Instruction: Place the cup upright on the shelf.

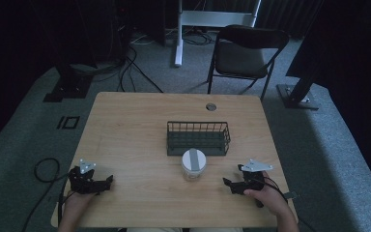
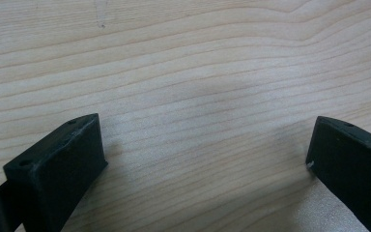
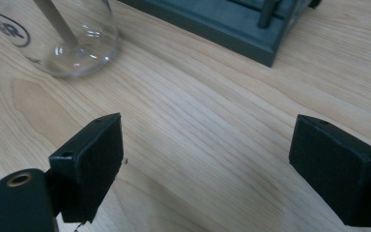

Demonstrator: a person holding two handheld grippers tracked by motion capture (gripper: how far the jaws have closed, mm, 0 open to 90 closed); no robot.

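Note:
A clear glass jar [image 1: 193,164] with a white lid stands near the middle of the wooden table [image 1: 135,125], just in front of a dark wire basket [image 1: 198,137]. My left gripper [image 1: 107,182] rests at the table's front left, jaws wide apart over bare wood [image 2: 203,145]. At the front right my right gripper [image 1: 228,184] is held in a hand, open too, aimed toward the jar. The right gripper view has the jar's glass base [image 3: 72,43] at upper left and the basket's base [image 3: 232,29] at the top, with the open gripper [image 3: 205,150] over bare wood.
A round grommet hole [image 1: 211,107] sits near the table's far edge. Beyond the table stand a black folding chair [image 1: 246,53], a white desk leg [image 1: 178,34] and dark stands with cables on the grey carpet. Cables trail off both grippers.

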